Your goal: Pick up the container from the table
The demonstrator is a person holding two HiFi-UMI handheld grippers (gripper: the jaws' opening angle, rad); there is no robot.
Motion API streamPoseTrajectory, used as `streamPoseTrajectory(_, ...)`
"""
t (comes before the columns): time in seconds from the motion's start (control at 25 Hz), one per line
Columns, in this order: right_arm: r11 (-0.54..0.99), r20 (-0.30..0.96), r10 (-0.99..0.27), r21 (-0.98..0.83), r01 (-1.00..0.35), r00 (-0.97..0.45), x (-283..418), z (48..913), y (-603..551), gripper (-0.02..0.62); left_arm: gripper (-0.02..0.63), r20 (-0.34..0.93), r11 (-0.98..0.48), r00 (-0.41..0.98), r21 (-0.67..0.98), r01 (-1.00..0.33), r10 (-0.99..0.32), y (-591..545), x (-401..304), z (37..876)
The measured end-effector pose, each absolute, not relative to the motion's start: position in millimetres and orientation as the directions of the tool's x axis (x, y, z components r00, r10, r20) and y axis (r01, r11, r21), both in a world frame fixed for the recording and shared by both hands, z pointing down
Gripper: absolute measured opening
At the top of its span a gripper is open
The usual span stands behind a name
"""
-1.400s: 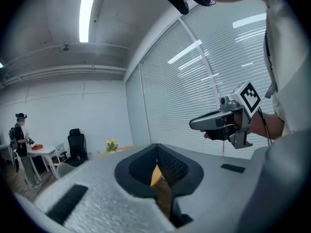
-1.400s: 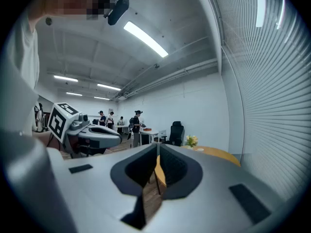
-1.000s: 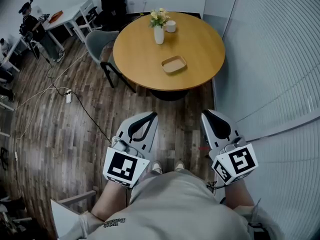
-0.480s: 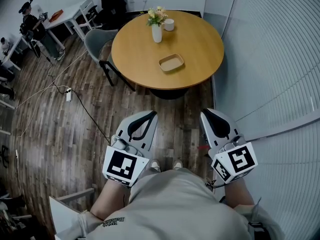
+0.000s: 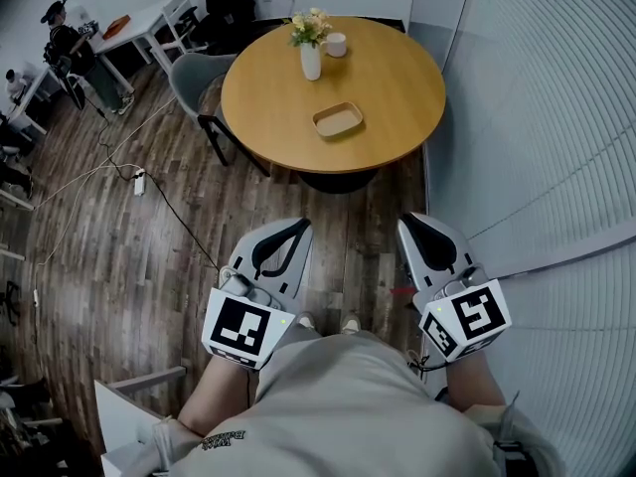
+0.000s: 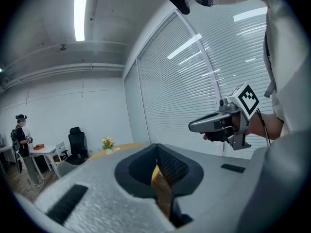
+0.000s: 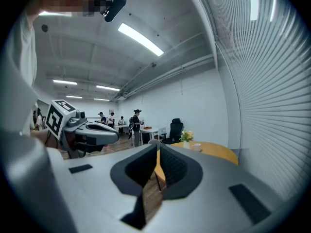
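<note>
A shallow tan container (image 5: 338, 120) lies on the round wooden table (image 5: 397, 117), well ahead of me in the head view. My left gripper (image 5: 296, 226) and right gripper (image 5: 405, 223) are held close to my body over the floor, far short of the table. Each is shut with nothing between its jaws. In the left gripper view the jaw tips (image 6: 156, 146) meet, and the right gripper (image 6: 221, 124) shows at the side. In the right gripper view the tips (image 7: 158, 147) also meet. The table edge (image 7: 218, 152) shows beyond them.
A white vase of flowers (image 5: 310, 48) and a white cup (image 5: 337, 44) stand at the table's far side. A grey chair (image 5: 197, 82) is at its left. A cable and power strip (image 5: 139, 181) lie on the wood floor. Blinds (image 5: 556, 117) run along the right.
The view has shifted slightly; the table and container sit a little higher and further left in the head view. Both grippers stay shut in nearly the same place.
</note>
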State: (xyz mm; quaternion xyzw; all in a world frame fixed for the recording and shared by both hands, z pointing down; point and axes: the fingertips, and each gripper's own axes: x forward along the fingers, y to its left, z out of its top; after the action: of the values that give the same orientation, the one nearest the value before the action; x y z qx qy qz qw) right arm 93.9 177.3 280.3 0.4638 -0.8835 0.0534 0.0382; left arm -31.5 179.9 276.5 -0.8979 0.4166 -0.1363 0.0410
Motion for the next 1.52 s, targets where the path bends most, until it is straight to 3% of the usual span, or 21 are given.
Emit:
streamPoseTrajectory(0.64, 0.565, 0.107, -0.815, -0.065, -0.822, -0.569, 129.2, 286.9, 184.6, 0.04, 0.02, 0.221, -0.632, 0.595, -0.184, -0.753, -0.773, 187.8, -2.4, 281.7)
streamPoseTrajectory(1.52, 0.56, 0.144, -0.815, -0.05, -0.827, -0.561, 111.3, 303.0, 112.6, 0.04, 0.02, 0.207, -0.633, 0.6, -0.185, -0.752, -0.773, 112.2, -25.0, 298.5)
